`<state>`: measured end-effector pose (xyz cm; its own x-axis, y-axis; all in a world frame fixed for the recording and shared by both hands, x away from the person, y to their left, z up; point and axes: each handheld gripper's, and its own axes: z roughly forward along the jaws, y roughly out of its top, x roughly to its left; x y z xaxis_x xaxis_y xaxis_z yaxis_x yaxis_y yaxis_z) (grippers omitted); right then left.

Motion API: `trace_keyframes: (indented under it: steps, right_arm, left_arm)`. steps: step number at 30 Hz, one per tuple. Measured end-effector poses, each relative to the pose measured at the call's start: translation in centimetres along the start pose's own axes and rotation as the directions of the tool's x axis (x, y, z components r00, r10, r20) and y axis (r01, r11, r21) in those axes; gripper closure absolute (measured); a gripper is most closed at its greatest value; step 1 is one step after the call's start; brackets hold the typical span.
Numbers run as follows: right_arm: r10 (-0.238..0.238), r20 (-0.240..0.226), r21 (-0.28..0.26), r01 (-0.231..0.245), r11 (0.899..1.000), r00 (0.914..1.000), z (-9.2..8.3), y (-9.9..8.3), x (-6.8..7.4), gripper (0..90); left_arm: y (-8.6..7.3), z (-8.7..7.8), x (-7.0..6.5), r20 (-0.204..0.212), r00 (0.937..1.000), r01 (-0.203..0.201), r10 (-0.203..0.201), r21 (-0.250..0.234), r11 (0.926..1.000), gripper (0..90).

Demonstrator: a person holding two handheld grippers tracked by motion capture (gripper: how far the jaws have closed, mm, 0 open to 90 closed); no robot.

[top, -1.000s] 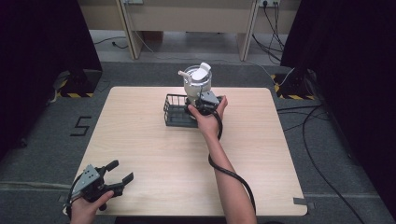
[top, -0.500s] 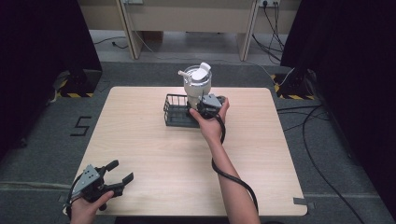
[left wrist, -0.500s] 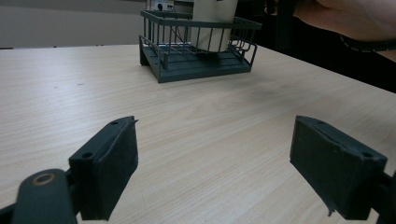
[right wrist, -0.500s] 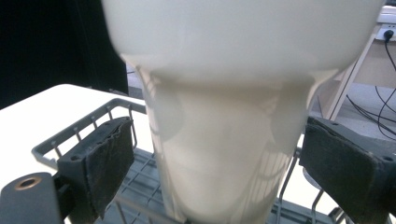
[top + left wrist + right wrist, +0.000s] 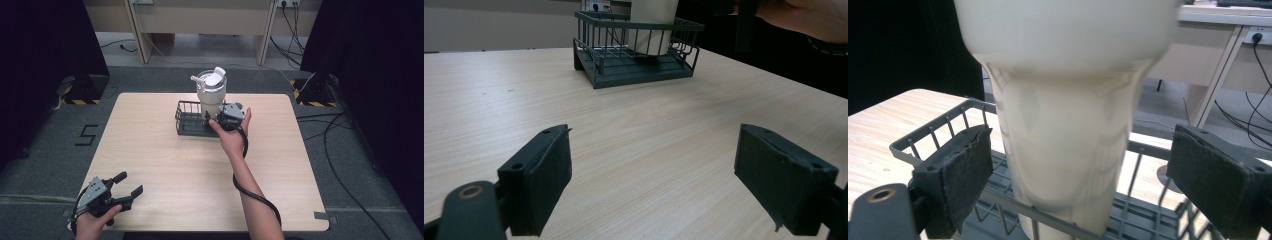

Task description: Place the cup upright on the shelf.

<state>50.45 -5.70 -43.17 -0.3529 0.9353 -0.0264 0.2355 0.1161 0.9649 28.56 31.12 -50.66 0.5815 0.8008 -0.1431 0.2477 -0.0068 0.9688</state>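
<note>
The cream tumbler [image 5: 210, 96], standing upright in the right end of the dark wire basket [image 5: 188, 120] on the surface [image 5: 165, 165], is bracketed by the wide-open right tool [image 5: 1075, 175], so closing on its narrow base seems next, while the left tool [image 5: 127, 189] rests open, well apart.

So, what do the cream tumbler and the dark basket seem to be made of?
The tumbler looks like glossy coated metal or hard plastic: its smooth cream wall mirrors the room faintly. The basket seems to be thin steel wire with a matte dark grey coating, as its thin bars and a flat slatted floor suggest.
</note>
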Motion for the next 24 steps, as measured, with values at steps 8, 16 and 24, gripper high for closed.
trace_keyframes:
  steps: [8, 16, 24]
  right_arm:
    - [0.004, 0.004, 0.010, -0.004, 1.000, 1.0000, -1.9, -1.0, -0.8, 12.4]
    - [0.022, 0.016, 0.028, -0.022, 0.999, 0.9996, -4.2, -2.2, -2.1, 12.5]
    - [0.020, 0.031, 0.038, -0.021, 0.999, 0.9993, -5.7, -3.1, -3.2, 12.8]
  left_arm:
    - [0.0, 0.0, -0.1, 0.003, 1.0000, -0.003, 0.003, 0.000, 1.0000, 14.5]
    - [0.0, 0.0, -0.1, 0.002, 1.0000, -0.004, 0.004, 0.002, 1.0000, 14.5]
    - [0.0, 0.0, -0.1, 0.002, 1.0000, -0.007, 0.007, 0.006, 1.0000, 14.5]
